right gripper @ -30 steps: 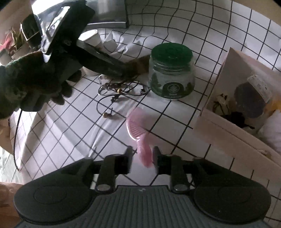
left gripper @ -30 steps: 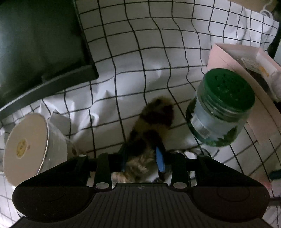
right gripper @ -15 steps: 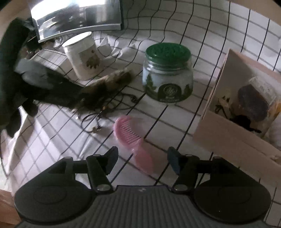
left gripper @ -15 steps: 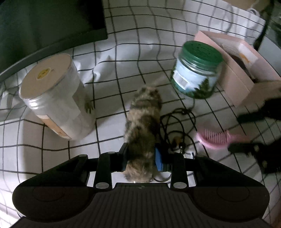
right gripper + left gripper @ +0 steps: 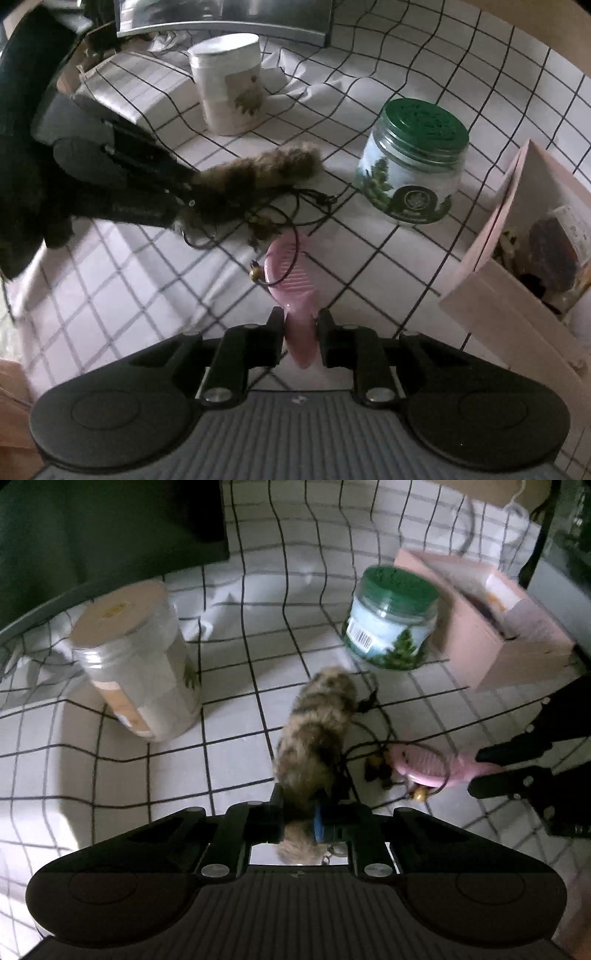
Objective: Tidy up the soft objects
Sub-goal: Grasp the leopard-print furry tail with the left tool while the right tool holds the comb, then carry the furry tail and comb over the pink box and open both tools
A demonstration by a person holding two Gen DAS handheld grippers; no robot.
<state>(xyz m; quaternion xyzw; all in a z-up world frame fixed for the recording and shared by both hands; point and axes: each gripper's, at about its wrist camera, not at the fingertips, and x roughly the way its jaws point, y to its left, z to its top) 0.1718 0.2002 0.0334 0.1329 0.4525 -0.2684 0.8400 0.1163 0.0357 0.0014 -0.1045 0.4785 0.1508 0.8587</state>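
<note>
My left gripper [image 5: 301, 805] is shut on a brown furry tail-like toy [image 5: 317, 731], which hangs over the checked cloth; it also shows in the right wrist view [image 5: 258, 173]. A black beaded cord [image 5: 291, 221] trails from the toy and loops over a pink comb [image 5: 291, 280]. My right gripper [image 5: 300, 328] is shut on the comb's handle; the comb also shows in the left wrist view [image 5: 432, 766]. An open pink box [image 5: 517, 280] with items inside stands at the right.
A green-lidded jar [image 5: 413, 173] stands between the toy and the pink box [image 5: 484, 627]. A white canister [image 5: 229, 88] stands at the back left. A dark monitor base [image 5: 110, 528] sits behind it. A white checked cloth [image 5: 236, 753] covers the table.
My left gripper has lifted the furry toy and pulled back, dragging the cord over the comb. My right gripper opened, then shut on the comb's handle.
</note>
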